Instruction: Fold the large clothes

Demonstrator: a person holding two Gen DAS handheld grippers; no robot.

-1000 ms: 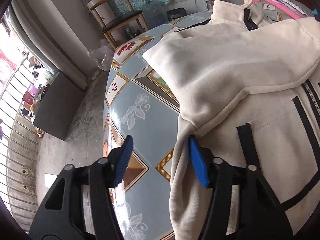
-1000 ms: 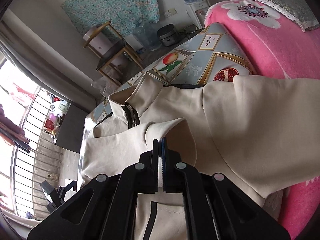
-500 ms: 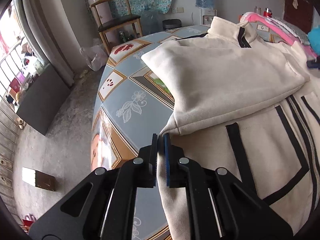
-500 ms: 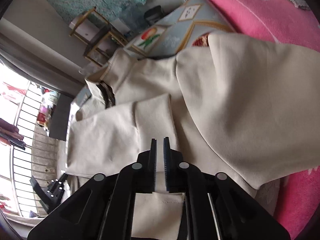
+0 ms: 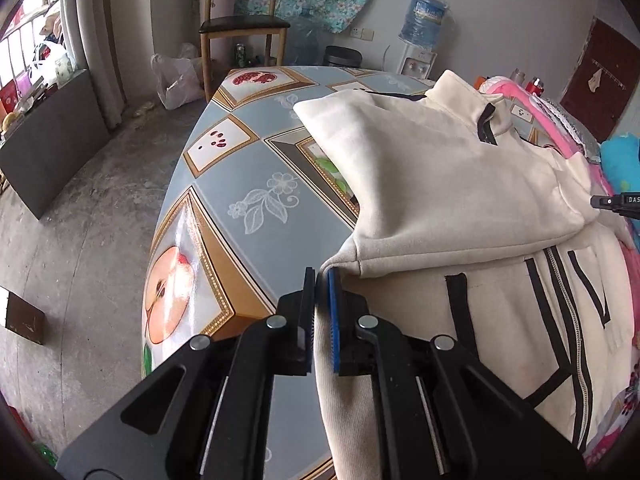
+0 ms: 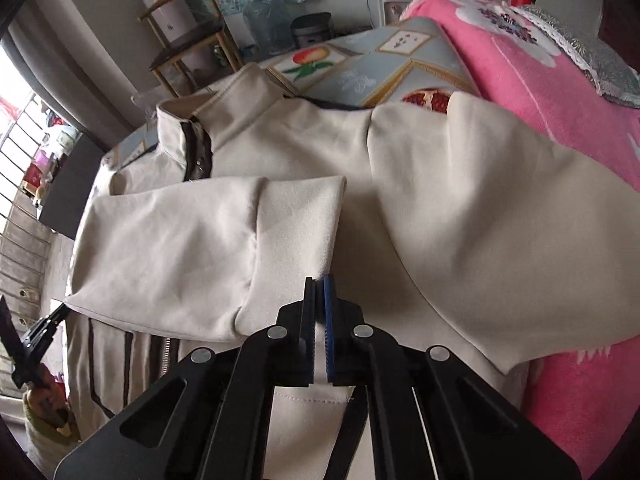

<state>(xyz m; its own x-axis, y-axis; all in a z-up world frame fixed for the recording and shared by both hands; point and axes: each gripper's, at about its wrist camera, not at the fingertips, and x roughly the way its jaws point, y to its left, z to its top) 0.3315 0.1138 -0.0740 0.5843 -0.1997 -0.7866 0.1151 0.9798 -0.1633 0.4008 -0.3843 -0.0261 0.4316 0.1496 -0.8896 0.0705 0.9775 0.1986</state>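
Left wrist: both grippers' fingers (image 5: pixel 333 312) clamp the cream jacket (image 5: pixel 460 184) edges.

Fruit-patterned table (image 5: pixel 256 216), cream jacket (image 5: pixel 460 184), pink blanket (image 6: pixel 560 92)

Daylit, bright, no lamp visible. Source: window (image 5: pixel 36 52) far left of the tongs, blown out to white in both views. Soft shadow under the folded sleeve (image 5: pixel 440 184) just ahead of the left gripper (image 5: pixel 322 280). Glare sheen on the tablecloth (image 5: pixel 248 184) left of those tips. Strong fisheye bending and black vignette at all corners. Sharp mid-frame; right gripper (image 6: pixel 319 284) arms slightly soft up close, far wall hazy.
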